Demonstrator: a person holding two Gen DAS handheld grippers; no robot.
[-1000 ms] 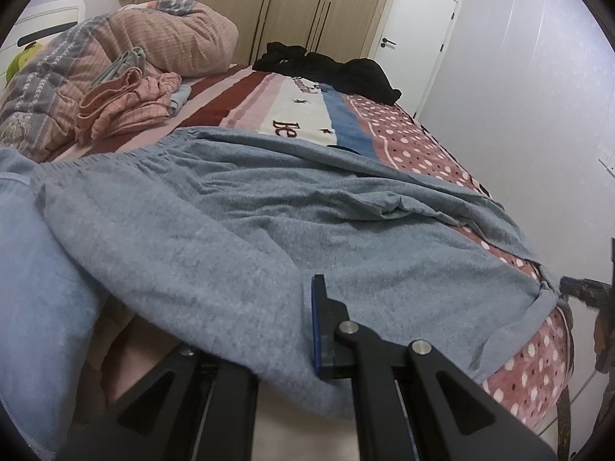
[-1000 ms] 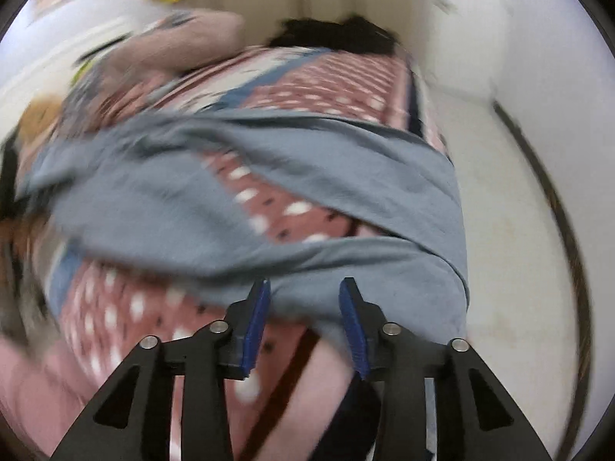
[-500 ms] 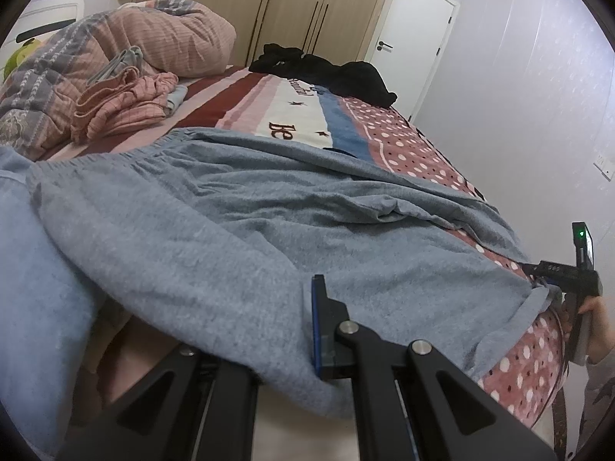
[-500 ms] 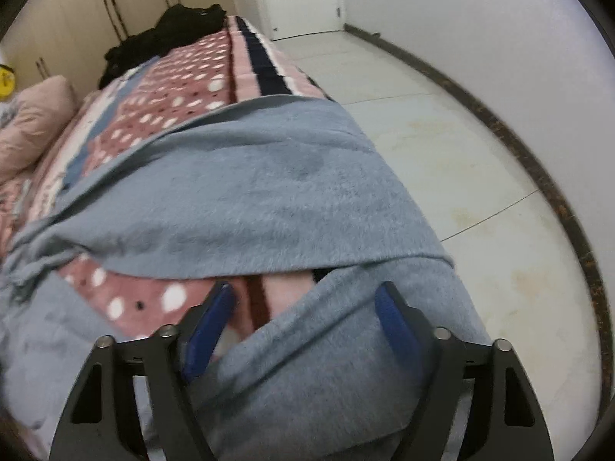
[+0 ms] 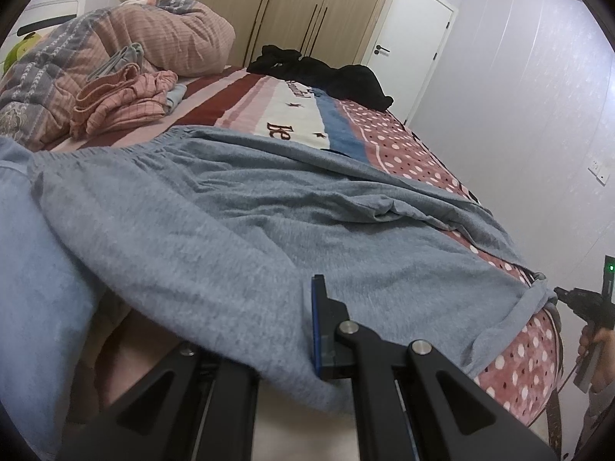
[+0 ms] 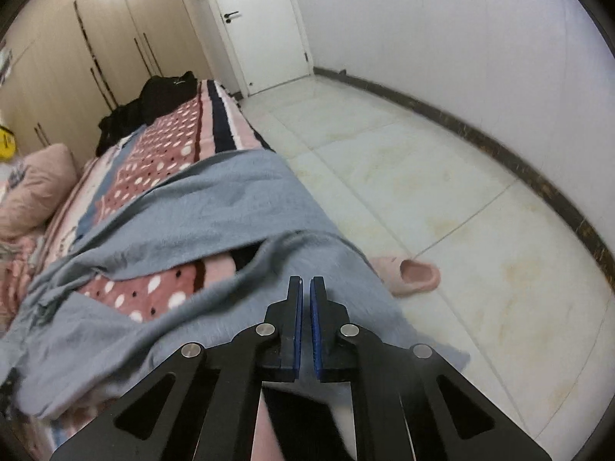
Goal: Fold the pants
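A: Entry. Grey sweatpants (image 5: 238, 223) lie spread across the patterned bedspread (image 5: 399, 142), waistband toward the pillows, both legs running to the bed's edge and hanging over it.

B: Change since half a second ago?

A: The right gripper (image 6: 306, 282) had its jaws wide apart over the near leg's hem; now the blue pads sit almost together, with only a thin slit between them. The left-wrist view shows that gripper at the hem (image 5: 538, 299), cloth drawn toward it. I read that as a pinch on the hem, made just now.

B: Left gripper (image 5: 269, 330)?

A: Unchanged over the last second. Fabric is draped over it. Only one blue pad (image 5: 316, 326) shows; the other finger is under cloth, so I cannot tell whether those jaws are clamped or open.

B: Meaning for the task?

A: Judgement: one end appears secured, so lifting the leg toward the fold can start. No fold is made yet.

B: Anything obscured?

A: The cloth between the right pads isn't directly visible in its own view. The hem hanging off the bed is cut from sight. A pink slipper (image 6: 413, 273) lies on the floor (image 6: 442, 192) close by.
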